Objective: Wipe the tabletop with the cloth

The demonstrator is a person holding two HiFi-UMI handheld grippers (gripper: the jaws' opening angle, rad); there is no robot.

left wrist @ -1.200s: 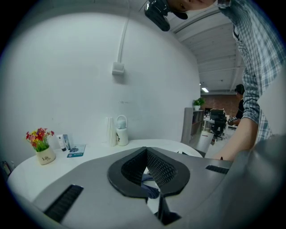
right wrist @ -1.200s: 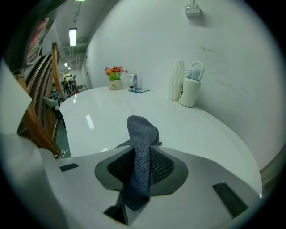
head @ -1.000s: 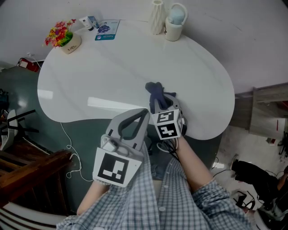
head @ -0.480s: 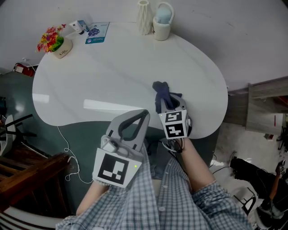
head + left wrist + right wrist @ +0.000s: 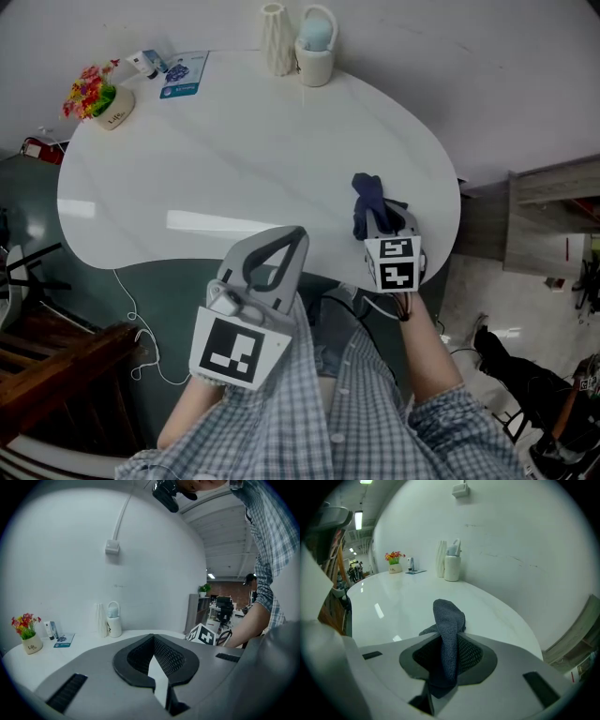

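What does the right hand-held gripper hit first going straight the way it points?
Ahead of the right hand-held gripper and its clamped cloth is bare tabletop; the first object in line looks like the white cup at the far edge, vase just left of it. Tilt and depth are unclear.

L tongs [image 5: 294, 232] shut, empty, at table [image 5: 234, 159] near edge | R tongs [image 5: 380, 217] clamped on cloth [image 5: 367, 194], over table's right end
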